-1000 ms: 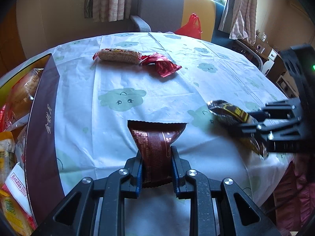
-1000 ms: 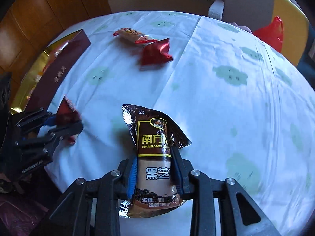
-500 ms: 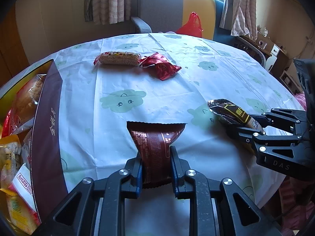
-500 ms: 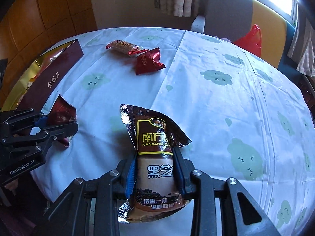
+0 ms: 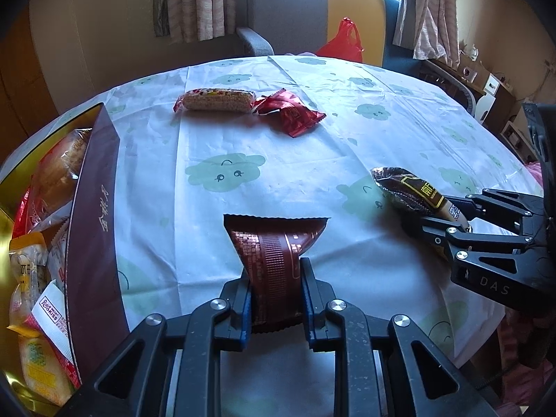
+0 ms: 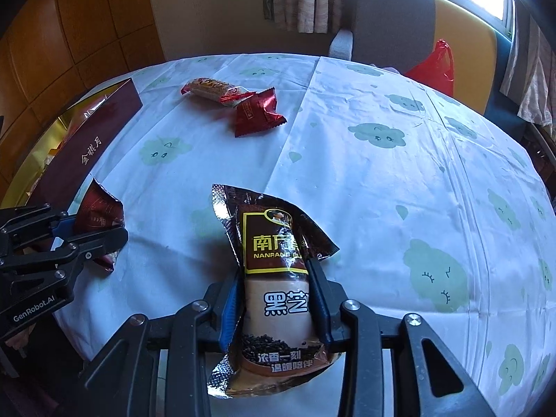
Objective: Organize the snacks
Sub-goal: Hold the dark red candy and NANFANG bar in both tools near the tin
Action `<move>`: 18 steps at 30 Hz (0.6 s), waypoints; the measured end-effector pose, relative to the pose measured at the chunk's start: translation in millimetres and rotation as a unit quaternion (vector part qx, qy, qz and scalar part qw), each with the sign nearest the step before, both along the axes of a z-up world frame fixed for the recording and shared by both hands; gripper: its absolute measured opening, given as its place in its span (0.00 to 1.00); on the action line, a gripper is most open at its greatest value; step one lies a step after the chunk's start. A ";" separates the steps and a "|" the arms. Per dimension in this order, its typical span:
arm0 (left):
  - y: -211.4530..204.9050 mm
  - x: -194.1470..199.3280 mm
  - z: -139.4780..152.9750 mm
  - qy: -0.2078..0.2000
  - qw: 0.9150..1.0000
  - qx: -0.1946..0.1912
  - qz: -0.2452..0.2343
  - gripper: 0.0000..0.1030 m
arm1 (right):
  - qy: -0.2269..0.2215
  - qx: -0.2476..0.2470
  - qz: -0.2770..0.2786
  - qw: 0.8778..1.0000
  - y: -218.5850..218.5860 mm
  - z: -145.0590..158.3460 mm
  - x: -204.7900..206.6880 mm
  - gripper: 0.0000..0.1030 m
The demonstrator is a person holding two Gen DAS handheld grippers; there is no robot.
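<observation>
My left gripper [image 5: 274, 278] is shut on a dark red snack packet [image 5: 276, 239] and holds it above the near edge of the table; both show in the right wrist view [image 6: 99, 213]. My right gripper [image 6: 274, 274] is shut on a brown sesame drink packet [image 6: 274, 264], also seen at the right of the left wrist view [image 5: 413, 191]. A rice-cracker bar [image 5: 217, 99] and a red foil packet [image 5: 290, 113] lie together at the far side. A dark red box [image 5: 92, 208] at the left holds several snacks.
The round table has a white cloth with green clouds [image 5: 222, 172]. An armchair [image 5: 288, 17] with a red plastic bag [image 5: 342, 40] stands behind it. Curtains and a window are at the back. Shelves stand at the far right [image 5: 493, 87].
Both grippers have risen and tilted a little, so more of the room behind the table shows. Each keeps hold of its packet. The snacks on the table have not moved.
</observation>
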State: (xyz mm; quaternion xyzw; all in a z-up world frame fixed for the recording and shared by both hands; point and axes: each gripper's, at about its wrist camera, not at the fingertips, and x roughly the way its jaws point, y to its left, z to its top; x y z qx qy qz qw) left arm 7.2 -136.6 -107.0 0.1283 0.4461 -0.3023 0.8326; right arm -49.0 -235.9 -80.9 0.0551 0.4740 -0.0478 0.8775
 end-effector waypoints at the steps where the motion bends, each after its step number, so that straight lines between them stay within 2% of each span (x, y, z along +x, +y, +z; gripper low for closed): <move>1: 0.7 0.6 -0.2 0.002 1.000 -0.002 0.001 0.22 | -0.001 0.000 -0.001 1.000 0.0 0.2 -0.3 0.37; 18: 1.9 0.0 -2.5 -0.005 1.000 -0.009 0.007 0.23 | -0.051 -0.022 -0.010 0.998 5.4 -4.5 -9.8 0.36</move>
